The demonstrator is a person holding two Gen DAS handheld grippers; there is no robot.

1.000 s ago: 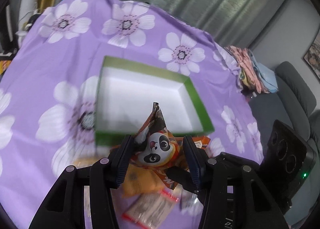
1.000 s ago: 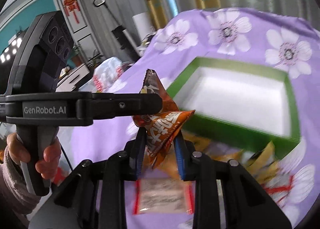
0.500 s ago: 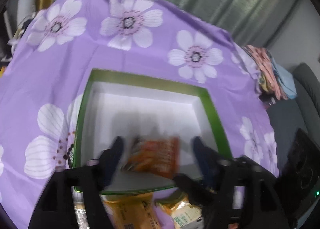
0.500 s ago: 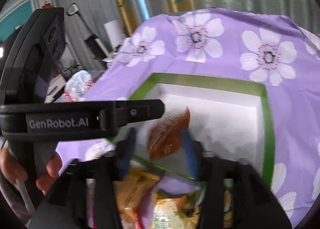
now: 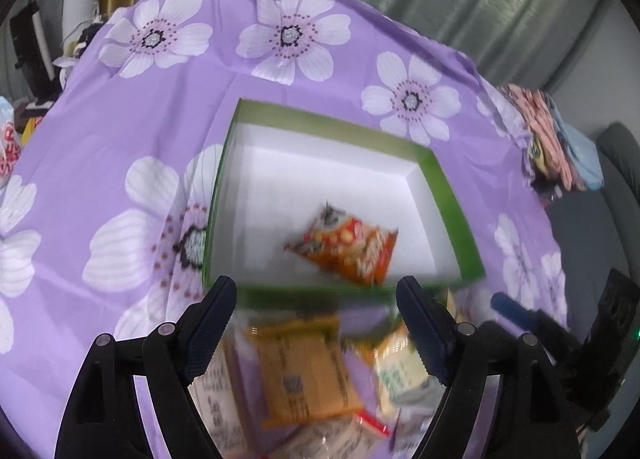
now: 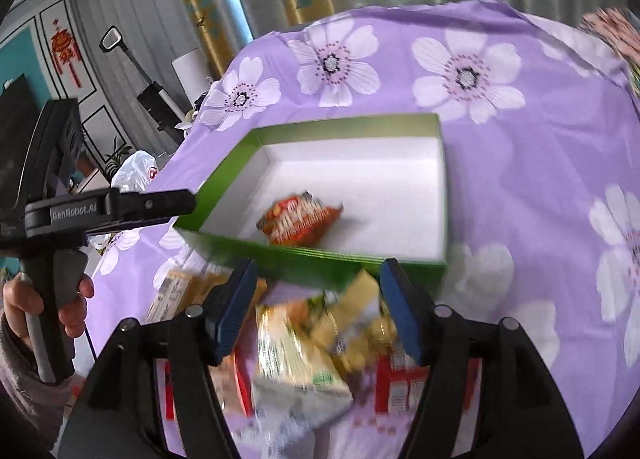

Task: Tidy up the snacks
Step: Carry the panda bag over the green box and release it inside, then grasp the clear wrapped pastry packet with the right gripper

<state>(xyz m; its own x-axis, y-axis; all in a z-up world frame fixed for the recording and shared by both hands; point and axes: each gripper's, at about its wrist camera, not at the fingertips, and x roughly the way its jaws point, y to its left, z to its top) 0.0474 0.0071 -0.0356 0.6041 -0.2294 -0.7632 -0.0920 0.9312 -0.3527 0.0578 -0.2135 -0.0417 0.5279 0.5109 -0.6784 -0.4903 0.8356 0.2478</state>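
Note:
A green box (image 5: pixel 444 187) with a white inside sits on the purple flowered cloth; it also shows in the right wrist view (image 6: pixel 348 122). An orange snack packet (image 5: pixel 344 249) lies loose inside it near the front wall, also seen in the right wrist view (image 6: pixel 300 219). My left gripper (image 5: pixel 316 323) is open and empty, just in front of the box. My right gripper (image 6: pixel 314 307) is open and empty, above a pile of snack packets (image 6: pixel 304 355). An orange packet (image 5: pixel 308 367) lies below the left gripper.
The purple cloth (image 5: pixel 120 119) covers the table and drops off at its far edge. The left gripper's handle (image 6: pixel 60 215) and the hand holding it show at left in the right wrist view. Folded fabrics (image 5: pixel 552 147) and a grey chair stand at right.
Both grippers held the orange packet together, carried it over the box, then opened. The packet now lies in the box and both grippers have pulled back over the snack pile.

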